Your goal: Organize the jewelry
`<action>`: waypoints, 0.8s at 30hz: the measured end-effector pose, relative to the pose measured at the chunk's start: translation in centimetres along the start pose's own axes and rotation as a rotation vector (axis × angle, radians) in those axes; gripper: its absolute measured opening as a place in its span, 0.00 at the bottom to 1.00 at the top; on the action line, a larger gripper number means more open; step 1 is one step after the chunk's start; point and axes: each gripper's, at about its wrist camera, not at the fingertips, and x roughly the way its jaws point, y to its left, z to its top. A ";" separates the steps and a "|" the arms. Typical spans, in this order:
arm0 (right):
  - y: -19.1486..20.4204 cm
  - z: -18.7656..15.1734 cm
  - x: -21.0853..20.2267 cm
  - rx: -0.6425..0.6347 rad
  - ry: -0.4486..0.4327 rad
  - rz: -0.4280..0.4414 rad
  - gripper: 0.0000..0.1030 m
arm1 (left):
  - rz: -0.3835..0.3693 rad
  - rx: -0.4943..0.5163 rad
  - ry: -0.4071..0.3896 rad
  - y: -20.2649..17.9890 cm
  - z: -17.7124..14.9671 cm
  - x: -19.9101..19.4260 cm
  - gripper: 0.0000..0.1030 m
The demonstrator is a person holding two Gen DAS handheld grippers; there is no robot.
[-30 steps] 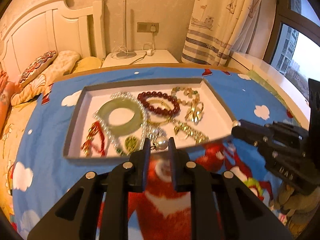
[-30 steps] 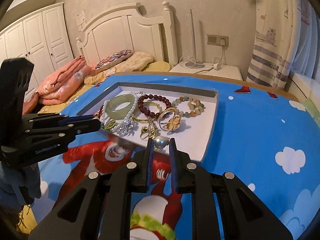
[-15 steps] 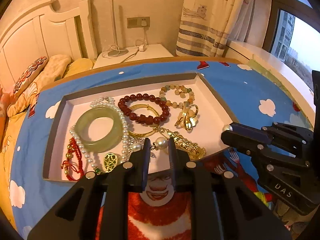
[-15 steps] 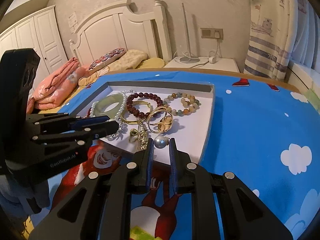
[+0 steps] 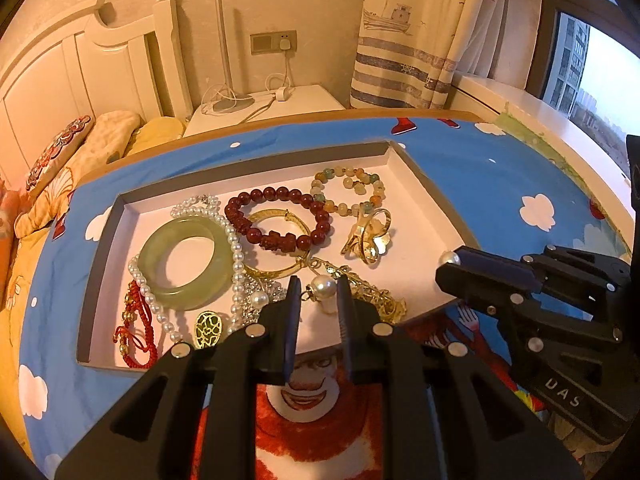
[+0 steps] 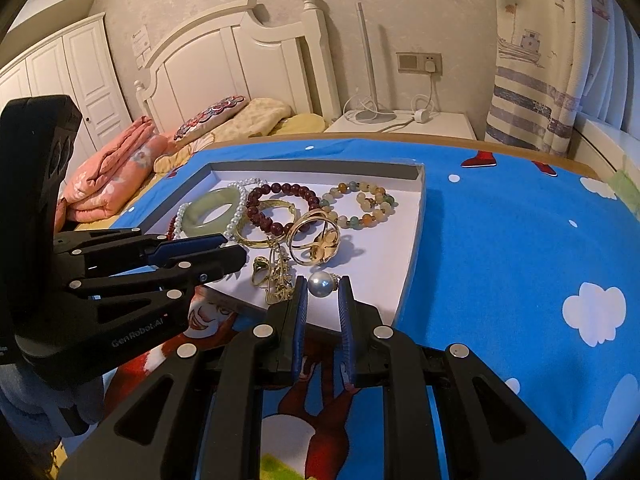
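Above the near edge of the tray point(image 5: 120, 216), I hold a pearl earring point(image 5: 324, 289) in my left gripper point(image 5: 318, 296) and another pearl earring point(image 6: 321, 283) in my right gripper point(image 6: 323, 286). Both claws are narrow, pinching their pearls. Bracelets point(image 5: 280, 220) lie heaped in the tray on the blue cloth point(image 6: 500, 240).

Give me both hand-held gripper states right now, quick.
Left hand-held gripper: shut on a white pearl earring above the tray.
Right hand-held gripper: shut on a grey pearl earring.
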 end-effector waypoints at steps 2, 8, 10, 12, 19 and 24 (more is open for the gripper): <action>0.0 0.0 0.0 0.000 0.000 -0.001 0.16 | 0.000 -0.001 0.001 0.0 0.0 0.0 0.18; 0.2 0.0 0.0 -0.015 0.000 -0.014 0.17 | 0.036 -0.017 -0.016 0.4 0.0 -0.2 0.47; 0.2 0.0 0.0 -0.011 0.002 -0.020 0.21 | 0.071 -0.038 -0.051 0.8 -0.2 -0.8 0.71; 0.0 -0.1 -0.1 0.000 -0.003 -0.024 0.25 | 0.091 -0.062 -0.082 1.3 -0.4 -1.5 0.77; -0.3 -0.1 -0.6 0.017 -0.032 -0.032 0.49 | 0.143 -0.103 -0.132 2.7 -0.5 -3.7 0.91; -0.2 -0.1 -1.0 0.012 -0.046 -0.046 0.70 | 0.176 -0.117 -0.178 3.2 -0.8 -5.5 0.98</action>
